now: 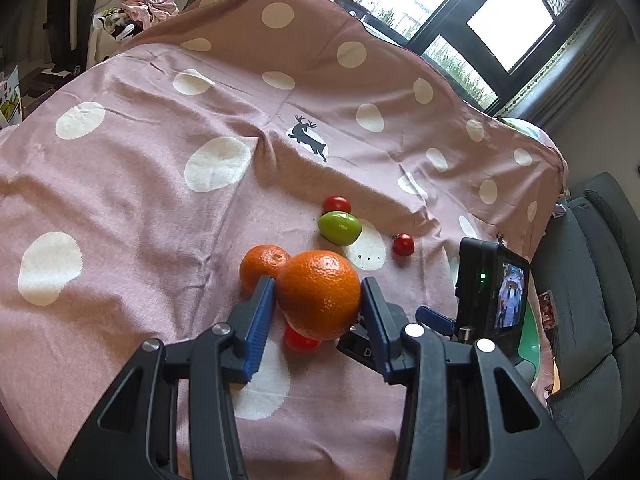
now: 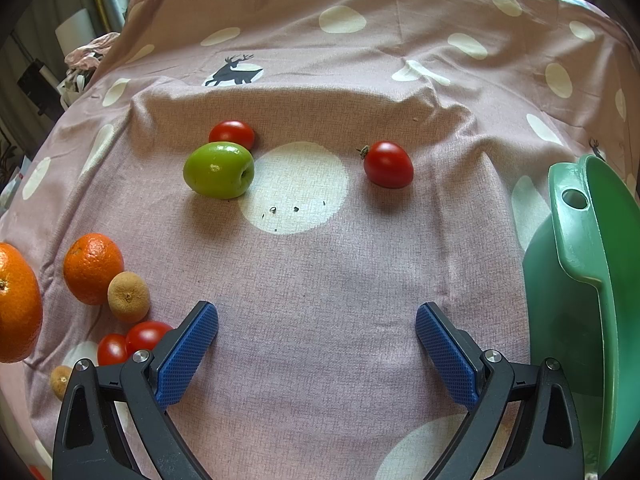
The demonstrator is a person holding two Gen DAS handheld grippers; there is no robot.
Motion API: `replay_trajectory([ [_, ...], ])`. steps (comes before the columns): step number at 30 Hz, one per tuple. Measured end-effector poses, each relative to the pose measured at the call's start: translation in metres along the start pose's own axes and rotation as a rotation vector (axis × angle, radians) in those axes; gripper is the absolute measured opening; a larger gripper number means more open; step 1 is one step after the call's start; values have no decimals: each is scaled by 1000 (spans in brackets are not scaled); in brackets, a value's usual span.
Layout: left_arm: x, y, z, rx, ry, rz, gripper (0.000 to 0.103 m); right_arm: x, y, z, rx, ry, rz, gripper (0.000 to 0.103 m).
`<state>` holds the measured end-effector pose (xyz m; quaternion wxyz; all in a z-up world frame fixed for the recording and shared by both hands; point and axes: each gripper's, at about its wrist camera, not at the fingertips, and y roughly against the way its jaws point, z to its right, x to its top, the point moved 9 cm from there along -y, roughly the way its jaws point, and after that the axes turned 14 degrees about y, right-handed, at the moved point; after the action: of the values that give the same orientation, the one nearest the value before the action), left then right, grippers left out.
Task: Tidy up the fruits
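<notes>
Here the left gripper [image 1: 318, 300] clamps the large orange [image 1: 319, 294], seemingly raised off the pink spotted cloth [image 1: 140, 208]. The right gripper [image 2: 317, 332] hangs wide, holding nothing, beside the green basin [image 2: 588, 264] at the cloth's right edge.

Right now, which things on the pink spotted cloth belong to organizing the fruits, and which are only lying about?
For the job: large orange in the left gripper, small orange, green apple, red tomato, green plastic bowl.

Lying about: pink spotted cloth, crumpled clothes.
</notes>
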<state>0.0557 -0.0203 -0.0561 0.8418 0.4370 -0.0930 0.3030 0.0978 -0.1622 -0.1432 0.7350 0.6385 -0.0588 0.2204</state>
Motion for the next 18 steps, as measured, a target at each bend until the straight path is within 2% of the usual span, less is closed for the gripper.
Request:
replay_trajectory([
  [18, -1, -3, -2, 18, 0, 0, 43, 0, 0, 0, 0, 0, 0, 99],
])
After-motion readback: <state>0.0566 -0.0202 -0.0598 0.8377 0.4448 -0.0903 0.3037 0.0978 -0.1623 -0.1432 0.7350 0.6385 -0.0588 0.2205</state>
